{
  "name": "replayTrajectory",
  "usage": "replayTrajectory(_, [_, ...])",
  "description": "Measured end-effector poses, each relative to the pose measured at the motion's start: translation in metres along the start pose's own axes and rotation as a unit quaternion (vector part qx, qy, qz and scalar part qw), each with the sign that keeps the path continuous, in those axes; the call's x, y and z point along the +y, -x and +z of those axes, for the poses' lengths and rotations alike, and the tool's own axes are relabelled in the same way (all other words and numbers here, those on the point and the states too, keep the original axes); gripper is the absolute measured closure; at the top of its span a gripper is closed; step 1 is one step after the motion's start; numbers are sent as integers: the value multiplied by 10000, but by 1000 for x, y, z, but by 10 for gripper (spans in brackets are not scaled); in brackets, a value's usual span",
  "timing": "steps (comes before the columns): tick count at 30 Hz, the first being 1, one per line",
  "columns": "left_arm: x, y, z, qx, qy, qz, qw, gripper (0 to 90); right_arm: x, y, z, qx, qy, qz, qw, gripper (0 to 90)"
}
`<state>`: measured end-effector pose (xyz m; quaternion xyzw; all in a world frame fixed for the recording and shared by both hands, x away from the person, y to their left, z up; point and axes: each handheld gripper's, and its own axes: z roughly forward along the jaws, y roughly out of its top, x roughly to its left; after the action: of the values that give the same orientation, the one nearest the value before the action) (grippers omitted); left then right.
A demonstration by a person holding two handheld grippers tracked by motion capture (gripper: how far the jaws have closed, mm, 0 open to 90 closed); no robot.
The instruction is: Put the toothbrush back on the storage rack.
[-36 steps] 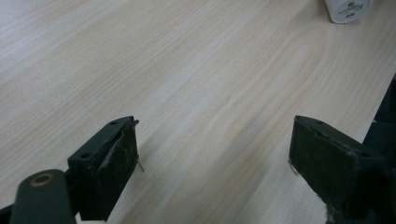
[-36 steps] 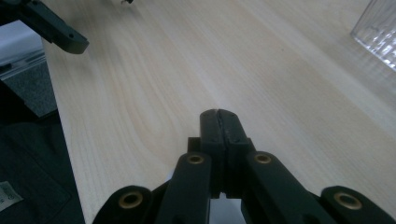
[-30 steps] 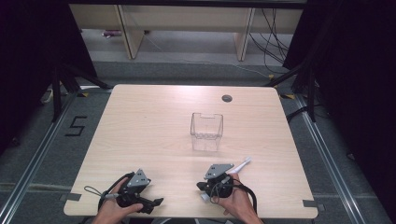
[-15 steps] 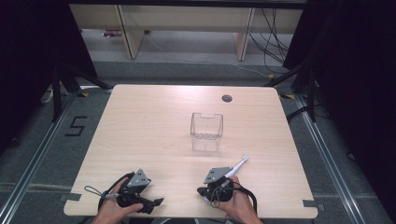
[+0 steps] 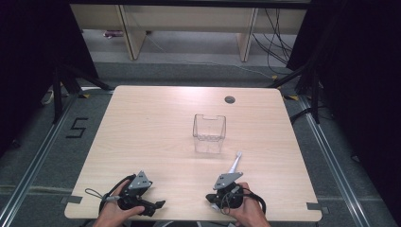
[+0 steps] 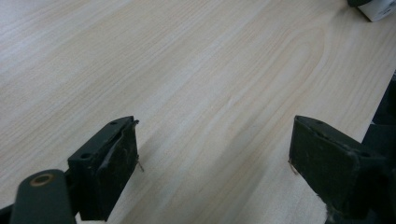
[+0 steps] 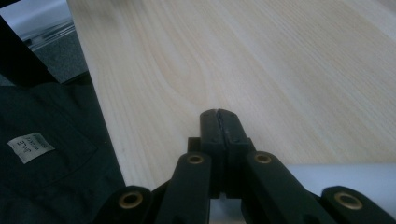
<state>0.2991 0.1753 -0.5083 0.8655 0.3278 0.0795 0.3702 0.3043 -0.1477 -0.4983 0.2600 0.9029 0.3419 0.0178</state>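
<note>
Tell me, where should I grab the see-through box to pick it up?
Probably by the top edge of a side wall, coming straight down from above. The clear box stands upright on the table with its top open and nothing close around it. Its walls look thin, so one jaw could slip inside and the other stay outside, then pinch the wall.

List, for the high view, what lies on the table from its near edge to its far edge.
Left hand-held gripper and right hand-held gripper at the near edge → white toothbrush → clear plastic container → round cable hole.
</note>
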Motion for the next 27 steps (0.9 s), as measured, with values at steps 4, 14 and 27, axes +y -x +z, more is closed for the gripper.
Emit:
replayTrajectory(4, [0, 0, 0, -10, -20, 3, 10000, 149, -4, 2, -4, -5, -57, -72, 10000, 900])
replayTrajectory(14, [0, 0, 0, -14, -15, -10, 10000, 149, -16, 3, -16, -100, -108, 10, 9999, 900])
replayTrajectory(27, [0, 1, 1, -21, 16, -63, 10000, 148, -32, 8, -34, -217, -124, 197, 9995, 899])
